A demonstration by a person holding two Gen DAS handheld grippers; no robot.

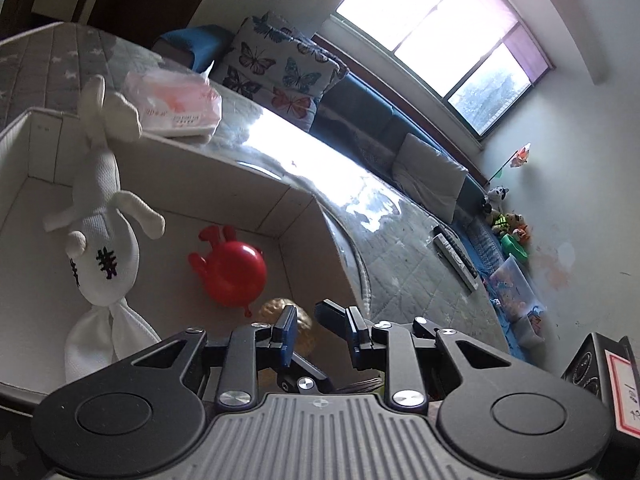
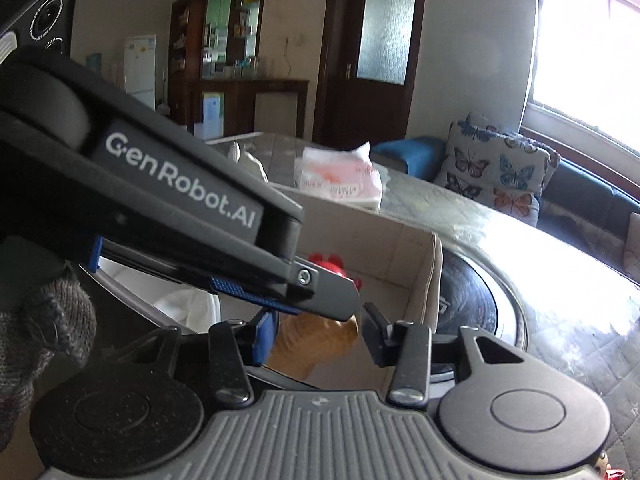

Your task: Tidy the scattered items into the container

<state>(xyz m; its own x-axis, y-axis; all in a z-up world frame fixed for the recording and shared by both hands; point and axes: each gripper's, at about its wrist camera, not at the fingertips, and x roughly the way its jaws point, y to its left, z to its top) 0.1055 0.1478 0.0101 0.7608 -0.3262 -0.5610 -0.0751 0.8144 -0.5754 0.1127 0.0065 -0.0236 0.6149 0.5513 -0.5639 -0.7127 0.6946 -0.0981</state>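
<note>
Nearest your left camera, the left gripper hangs over the near corner of the box, jaws released with a clear gap between the blue pads; nothing sits between them. Just beyond the left finger, a gold crinkled toy lies low in the box, partly hidden by that finger. Past it, the red balloon toy rests on the box floor, knot end toward you. To its left, the white rabbit lies stretched along the box's left side, ears near you, legs up against the far wall. A pink tissue pack sits on the table just behind the box's far rim. Farther right, a remote lies near the table edge, with a butterfly cushion on the sofa beyond. In your right view, the right gripper also stands released, fingers apart above the box, an orange-gold toy showing below the gap, not touching either pad as far as you can tell. The left gripper's body crosses the frame just ahead, hiding most of the box; your gloved hand shows at lower left.
</note>
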